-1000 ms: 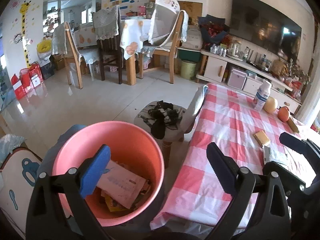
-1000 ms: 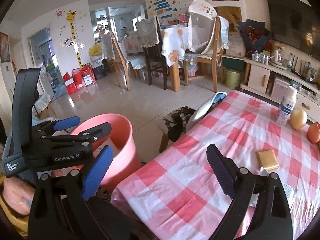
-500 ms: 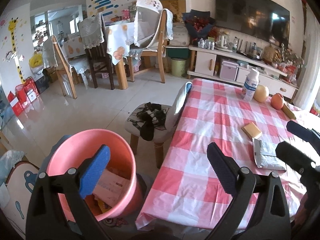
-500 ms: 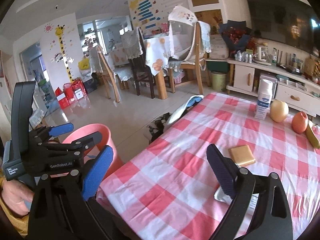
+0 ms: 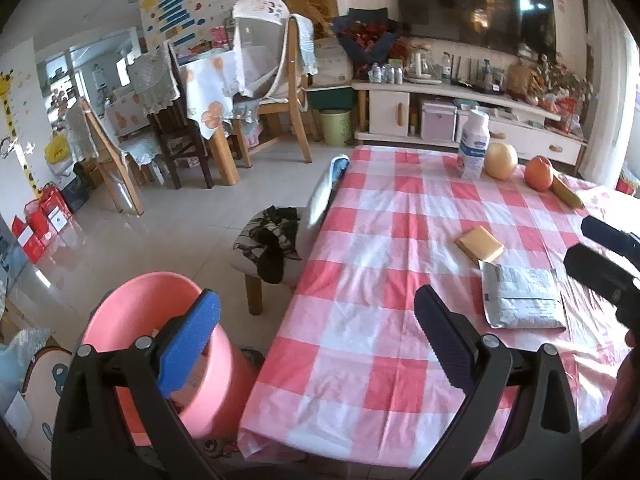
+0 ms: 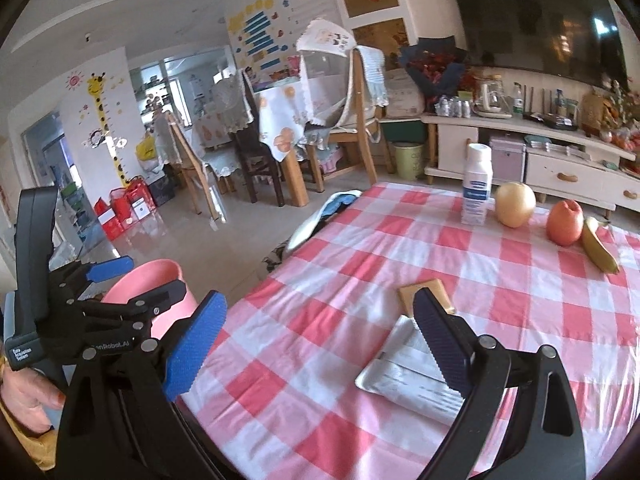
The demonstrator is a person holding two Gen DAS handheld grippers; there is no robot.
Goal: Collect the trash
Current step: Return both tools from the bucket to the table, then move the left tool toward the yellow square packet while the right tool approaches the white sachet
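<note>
A pink bucket [image 5: 160, 320] with paper scraps inside stands on the floor by the table's left corner, partly behind my left gripper [image 5: 316, 344], which is open and holds nothing. On the red-checked tablecloth [image 5: 380, 240] lie a grey mailer bag [image 5: 520, 298] and a flat yellow-brown packet [image 5: 479, 244]. My right gripper [image 6: 316, 344] is open above the cloth, with the mailer bag [image 6: 408, 376] just under its right finger and the packet [image 6: 424, 294] beyond it. The pink bucket [image 6: 152, 284] sits behind the left gripper [image 6: 136, 282].
A white bottle [image 6: 476, 190], a pear [image 6: 515, 204], an apple [image 6: 565, 222] and a banana [image 6: 598, 250] stand at the table's far side. A stool with dark clothes [image 5: 272, 236] is left of the table. Chairs and a TV cabinet [image 5: 460, 100] are farther back.
Both grippers have swung right, away from over the bucket and toward the table. The mailer bag and packet have come closer under the right gripper. Both stayed open.
</note>
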